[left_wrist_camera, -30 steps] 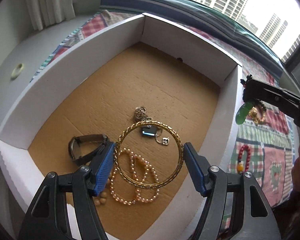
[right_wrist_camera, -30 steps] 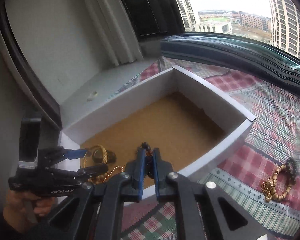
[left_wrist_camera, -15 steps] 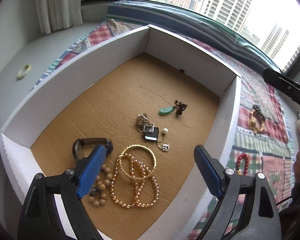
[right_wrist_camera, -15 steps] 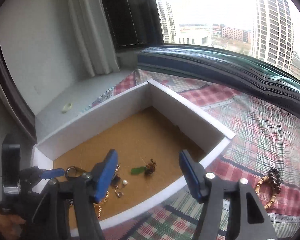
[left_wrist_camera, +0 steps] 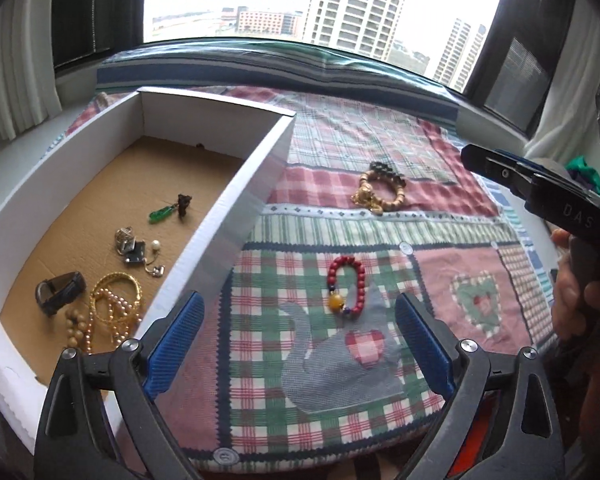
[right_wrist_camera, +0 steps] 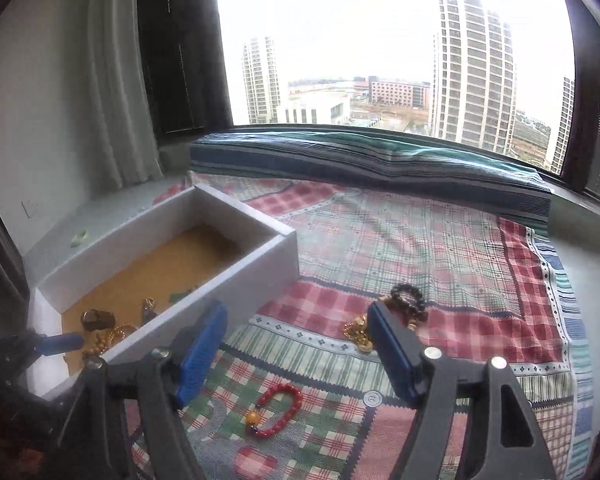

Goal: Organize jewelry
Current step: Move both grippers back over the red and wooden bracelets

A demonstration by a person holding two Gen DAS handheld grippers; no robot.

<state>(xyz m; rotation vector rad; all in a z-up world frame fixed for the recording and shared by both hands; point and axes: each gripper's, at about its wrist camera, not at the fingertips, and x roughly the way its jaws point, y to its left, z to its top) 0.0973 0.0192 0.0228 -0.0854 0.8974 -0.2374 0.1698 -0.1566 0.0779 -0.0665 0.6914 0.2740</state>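
Observation:
A white box (left_wrist_camera: 256, 184) with a cardboard floor holds several pieces: a gold bangle (left_wrist_camera: 118, 292) on a pearl strand, a dark band (left_wrist_camera: 58, 292), a green pendant (left_wrist_camera: 162, 214) and small silver pieces (left_wrist_camera: 134, 246). A red bead bracelet (left_wrist_camera: 346, 288) lies on the plaid cloth, also in the right wrist view (right_wrist_camera: 278, 410). A wood-and-black bead bracelet with a gold chain (left_wrist_camera: 380, 194) lies farther back (right_wrist_camera: 404, 308). My left gripper (left_wrist_camera: 300, 340) is open and empty above the cloth, near the red bracelet. My right gripper (right_wrist_camera: 296, 352) is open and empty.
The plaid cloth (left_wrist_camera: 440, 280) covers a window ledge and ends at its front edge (left_wrist_camera: 300, 456). A striped bolster (right_wrist_camera: 380, 168) lies along the window. The box wall (right_wrist_camera: 204, 296) stands left of the bracelets. A small ring-shaped thing (right_wrist_camera: 78, 238) sits on the grey sill.
My left gripper let go of the gold bangle in the box and swung right over the cloth. My right gripper dropped the green pendant in the box, opened and pulled back right.

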